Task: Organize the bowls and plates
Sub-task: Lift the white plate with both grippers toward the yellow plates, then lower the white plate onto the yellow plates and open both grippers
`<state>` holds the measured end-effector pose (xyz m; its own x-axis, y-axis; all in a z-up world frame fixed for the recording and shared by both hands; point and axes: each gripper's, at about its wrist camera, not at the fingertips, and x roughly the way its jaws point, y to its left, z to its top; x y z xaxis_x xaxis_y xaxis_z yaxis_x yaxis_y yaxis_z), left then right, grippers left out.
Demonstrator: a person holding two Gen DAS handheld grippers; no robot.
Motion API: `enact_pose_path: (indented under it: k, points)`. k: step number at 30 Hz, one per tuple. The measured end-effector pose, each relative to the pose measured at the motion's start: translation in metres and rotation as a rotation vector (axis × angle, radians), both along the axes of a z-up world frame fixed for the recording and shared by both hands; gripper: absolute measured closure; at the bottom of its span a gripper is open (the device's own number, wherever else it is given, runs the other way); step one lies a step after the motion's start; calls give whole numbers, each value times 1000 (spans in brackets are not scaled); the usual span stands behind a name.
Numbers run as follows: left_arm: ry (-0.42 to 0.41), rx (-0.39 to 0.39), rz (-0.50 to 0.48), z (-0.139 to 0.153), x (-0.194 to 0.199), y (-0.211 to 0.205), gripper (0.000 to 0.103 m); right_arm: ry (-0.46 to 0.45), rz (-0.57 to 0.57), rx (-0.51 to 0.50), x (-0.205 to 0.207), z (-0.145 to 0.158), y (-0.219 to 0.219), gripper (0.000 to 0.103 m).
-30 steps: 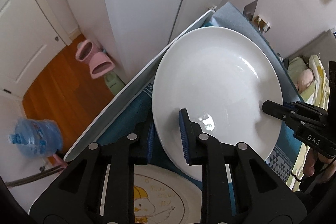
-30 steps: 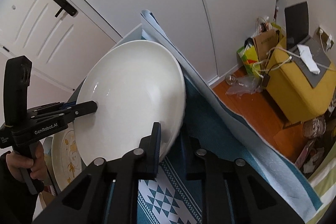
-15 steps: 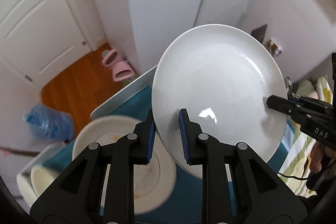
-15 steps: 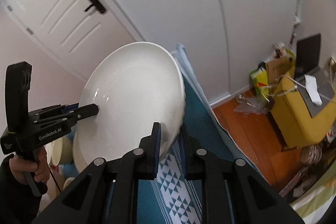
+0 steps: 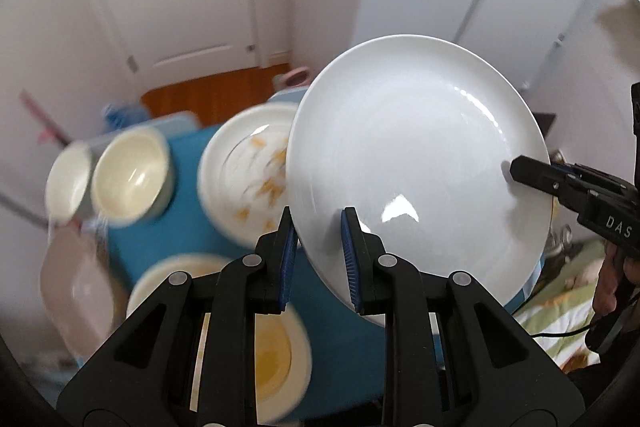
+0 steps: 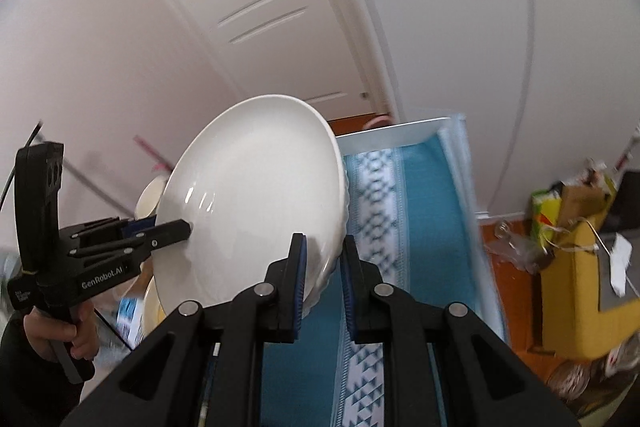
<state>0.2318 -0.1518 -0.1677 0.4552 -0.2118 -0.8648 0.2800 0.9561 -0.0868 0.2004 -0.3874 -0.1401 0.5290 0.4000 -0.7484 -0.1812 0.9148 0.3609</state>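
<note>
Both claws are pinching the white plate (image 5: 416, 163) by opposite rims, carrying it tilted above the worktop (image 5: 192, 223): left claw (image 5: 318, 251), right claw (image 6: 322, 275). Thin edge grips w/ glossy glaze — it's risking slipping onto the patterned plate (image 5: 244, 183) below.

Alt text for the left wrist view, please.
The left gripper and right gripper each clamp the rim of a large white plate, tilted above a blue tablecloth. Below lie a patterned plate and two cream bowls, blurred.
</note>
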Motion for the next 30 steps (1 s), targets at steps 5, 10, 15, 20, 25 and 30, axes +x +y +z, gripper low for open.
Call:
enact_pose_path:
  k: [5, 10, 15, 20, 25, 30]
  points:
    - [25, -6, 148, -13, -38, 39, 84, 17, 132, -3, -6, -10, 34, 88]
    - [66, -5, 280, -33, -70, 79, 84, 64, 256, -4, -14, -30, 76, 88]
    - [109, -10, 361, -60, -93, 123, 84, 122, 348, -28, -20, -61, 121, 88]
    - [140, -14, 384, -84, -101, 146, 84, 176, 377, -62, -22, -85, 152, 88]
    - [171, -21, 367, -105, -94, 168, 84, 193, 380, -105, -21, -96, 177, 88]
    - [187, -4, 331, -117, -88, 177, 84, 202, 366, -150, -20, -101, 193, 88]
